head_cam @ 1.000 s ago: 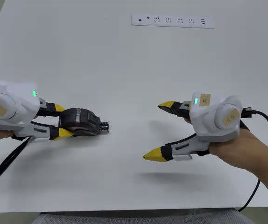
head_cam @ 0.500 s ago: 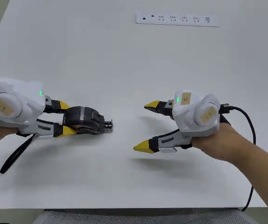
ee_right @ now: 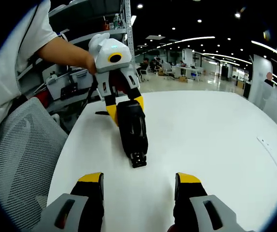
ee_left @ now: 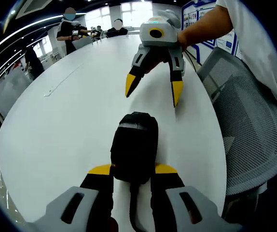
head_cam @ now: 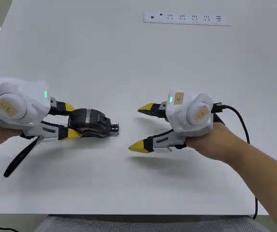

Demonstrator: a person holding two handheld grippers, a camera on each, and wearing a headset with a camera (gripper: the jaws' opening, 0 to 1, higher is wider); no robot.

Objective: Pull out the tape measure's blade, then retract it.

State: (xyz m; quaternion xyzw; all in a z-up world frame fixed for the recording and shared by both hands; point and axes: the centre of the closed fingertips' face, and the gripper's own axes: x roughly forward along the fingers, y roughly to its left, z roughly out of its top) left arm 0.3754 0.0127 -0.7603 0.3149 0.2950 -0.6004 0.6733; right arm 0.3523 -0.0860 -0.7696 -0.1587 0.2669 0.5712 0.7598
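Black rounded tape measure (head_cam: 91, 123) in grip of left tongs (head_cam: 72, 121); right tongs (head_cam: 137, 128) wide.

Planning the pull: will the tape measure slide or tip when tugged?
Probably stays put: the left gripper clamps the tape measure on both sides. Its blocky case looks rigid, so rolling seems unlikely.

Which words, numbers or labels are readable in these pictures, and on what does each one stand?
No text is readable.
The tan sticker on the left gripper: writing too blurred.
The tan stickers on the right gripper: too blurred.
The power strip: markings too small.
The tape measure: no readable label.
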